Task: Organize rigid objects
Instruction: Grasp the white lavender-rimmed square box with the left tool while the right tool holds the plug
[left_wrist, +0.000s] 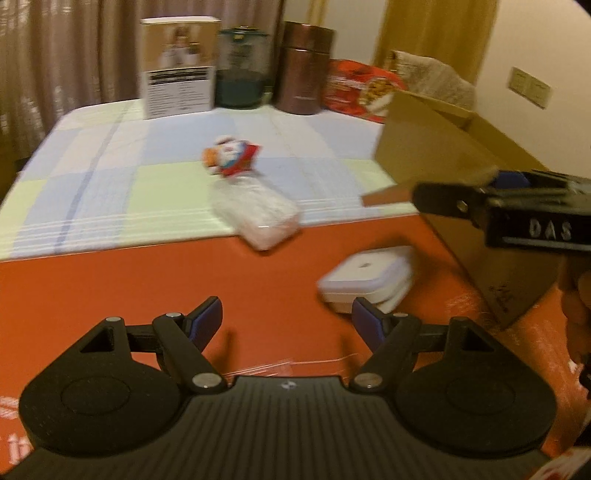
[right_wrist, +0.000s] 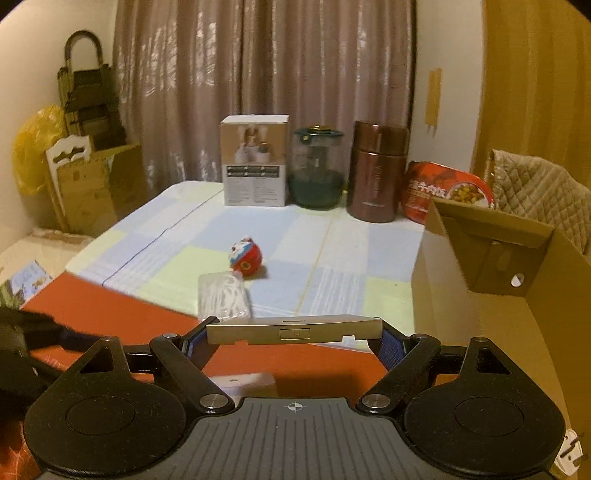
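Cardboard box (right_wrist: 491, 295) is standing open at the right edge of the table (right_wrist: 110, 314), and everything else is lying to its left. Right tool (right_wrist: 295, 338) is gripping a flat silver bar (right_wrist: 293, 330) crosswise between its blue pads, both ends pressed against them, just left of the box's near wall. Left tool (left_wrist: 287, 325) is hanging empty with its jaws standing fairly wide above the red table surface. White lidded container (left_wrist: 364, 280) is sitting just beside the box, on its left. Clear packet of white contents (left_wrist: 258, 216) is lying farther left of the box, straddling the edge of the checked cloth (left_wrist: 110, 177), with a small red toy figure (left_wrist: 231, 155) touching its far end. Beyond the box, along the back, a white carton (right_wrist: 255, 160), a glass jar (right_wrist: 317, 168), a copper flask (right_wrist: 378, 170) and a red food bowl (right_wrist: 439, 188) are standing in a row.
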